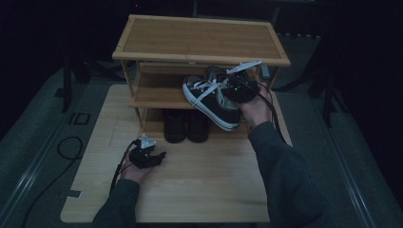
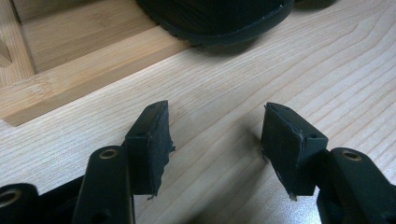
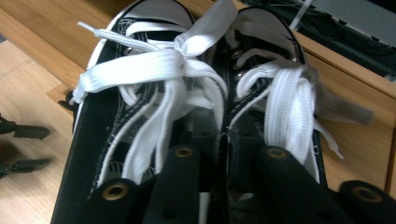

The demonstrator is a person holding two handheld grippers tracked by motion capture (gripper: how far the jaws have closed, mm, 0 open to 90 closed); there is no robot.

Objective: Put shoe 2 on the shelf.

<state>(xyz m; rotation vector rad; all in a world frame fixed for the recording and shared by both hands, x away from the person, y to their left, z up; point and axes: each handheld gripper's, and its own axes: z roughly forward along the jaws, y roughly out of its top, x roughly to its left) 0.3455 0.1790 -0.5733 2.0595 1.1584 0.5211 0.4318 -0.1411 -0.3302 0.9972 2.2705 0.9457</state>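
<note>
Two black canvas sneakers (image 1: 211, 97) with white laces and white rubber soles, held as a pair at the right end of the bamboo shoe rack (image 1: 199, 40), level with its middle shelf (image 1: 154, 95) and tilted toe-down toward the near left. Judged light, with soft, yielding uppers and stiffer soles; the loose laces looked liable to snag. The best hold appeared to be the two inner collar walls pinched together, which was where the right gripper (image 1: 240, 88) had them, its jaws clamped on the adjoining inner sides in the right gripper view. The right hand (image 1: 256, 109) reached forward, palm up beneath the gripper. One left gripper (image 1: 148, 156) rested low over the desk (image 1: 199, 185) near the rack's left front, jaws apart and holding nothing. One pair of dark boots (image 1: 185, 126) stood on the bottom shelf.
</note>
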